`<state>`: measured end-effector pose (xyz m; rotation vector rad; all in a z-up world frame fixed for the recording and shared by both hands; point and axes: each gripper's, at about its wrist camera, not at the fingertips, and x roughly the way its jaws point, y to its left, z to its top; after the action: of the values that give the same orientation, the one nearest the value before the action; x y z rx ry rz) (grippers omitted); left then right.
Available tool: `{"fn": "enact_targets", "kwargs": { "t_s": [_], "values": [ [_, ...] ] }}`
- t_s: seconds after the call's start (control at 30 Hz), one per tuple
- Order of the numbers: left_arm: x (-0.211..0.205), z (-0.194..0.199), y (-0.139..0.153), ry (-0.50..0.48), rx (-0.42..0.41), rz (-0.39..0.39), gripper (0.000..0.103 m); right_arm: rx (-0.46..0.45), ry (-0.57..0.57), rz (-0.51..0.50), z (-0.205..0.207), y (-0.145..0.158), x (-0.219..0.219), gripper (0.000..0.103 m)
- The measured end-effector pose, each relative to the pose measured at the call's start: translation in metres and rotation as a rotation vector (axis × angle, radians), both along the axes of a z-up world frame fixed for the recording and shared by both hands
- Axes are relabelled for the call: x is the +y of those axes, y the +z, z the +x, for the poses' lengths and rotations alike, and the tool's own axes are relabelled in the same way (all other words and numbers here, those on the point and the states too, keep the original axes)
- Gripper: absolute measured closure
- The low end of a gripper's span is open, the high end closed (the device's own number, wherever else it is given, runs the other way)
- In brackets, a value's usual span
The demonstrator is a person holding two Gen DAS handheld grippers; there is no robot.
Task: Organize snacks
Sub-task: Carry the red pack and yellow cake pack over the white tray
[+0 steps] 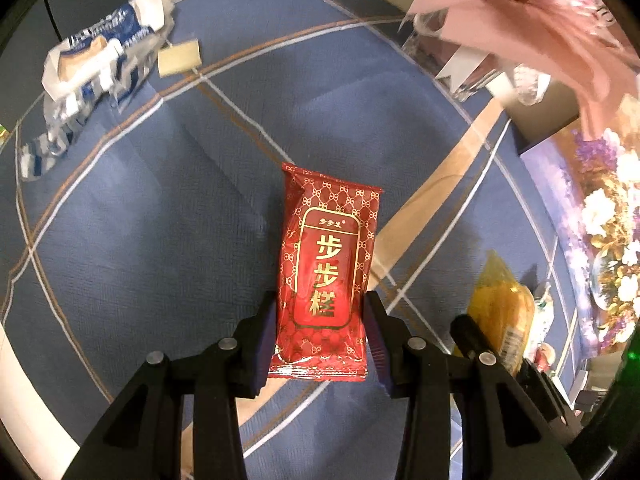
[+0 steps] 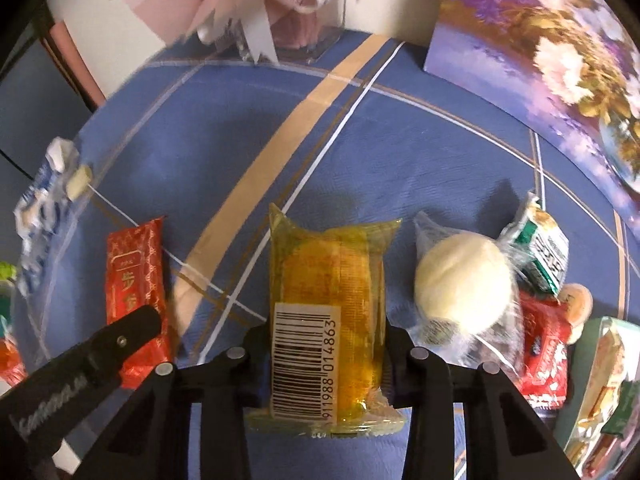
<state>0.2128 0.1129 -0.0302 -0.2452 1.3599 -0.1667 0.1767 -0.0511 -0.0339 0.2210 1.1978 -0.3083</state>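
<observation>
Left wrist view: I am looking along my left hand-held gripper (image 1: 320, 320), whose two fingers are sitting on either side of the red snack packet (image 1: 326, 272) and appear to be touching its long edges near its lower half. The packet is lying flat on the counter (image 1: 180, 200), which is wearing a blue cloth with thin pale lines, and it is extending straight ahead of the fingertips. Far ahead and to the left of this hand-held gripper, a blue and white wrapper (image 1: 96, 68) is lying crumpled, with a small pale block (image 1: 178, 58) just beside it. To the right, the yellow snack packet (image 1: 500, 304) is showing behind the other tool's dark finger.

Right wrist view: I am looking along my right hand-held gripper (image 2: 326, 344), which is closing on the yellow snack packet (image 2: 328, 280); its fingers are pressing the two sides of the wrapper, and the barcode label is facing up between them. To the left of this hand-held gripper, the red snack packet (image 2: 136, 280) is lying under the tip of the left tool. Just to the right, a round white bun in clear wrap (image 2: 462, 280) is lying on the cloth, and beyond it a green packet (image 2: 540, 252) and a red wrapper (image 2: 544, 348) are lying close together. Ahead and to the right, a floral box (image 2: 540, 40) is standing at the counter's edge.
</observation>
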Motion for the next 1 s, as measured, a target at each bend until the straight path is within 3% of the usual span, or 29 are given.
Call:
{"fn": "enact_targets", "kwargs": {
  "t_s": [0.3, 0.47, 0.8, 1.0],
  "values": [
    [-0.007, -0.019, 0.043, -0.030, -0.086, -0.001, 0.059, -0.094, -0.070, -0.001, -0.052, 0.061, -0.012, 0.061],
    [-0.026, -0.036, 0.064, -0.072, -0.129, 0.002, 0.059, -0.136, -0.142, 0.018, -0.088, 0.075, -0.028, 0.061],
    [-0.107, -0.084, 0.093, -0.233, -0.195, -0.006, 0.059, -0.122, -0.384, 0.027, -0.156, 0.075, -0.109, 0.061],
    [-0.172, -0.124, 0.100, -0.385, -0.205, -0.034, 0.059, -0.147, -0.543, 0.020, -0.211, 0.088, -0.173, 0.061]
  ]
}}
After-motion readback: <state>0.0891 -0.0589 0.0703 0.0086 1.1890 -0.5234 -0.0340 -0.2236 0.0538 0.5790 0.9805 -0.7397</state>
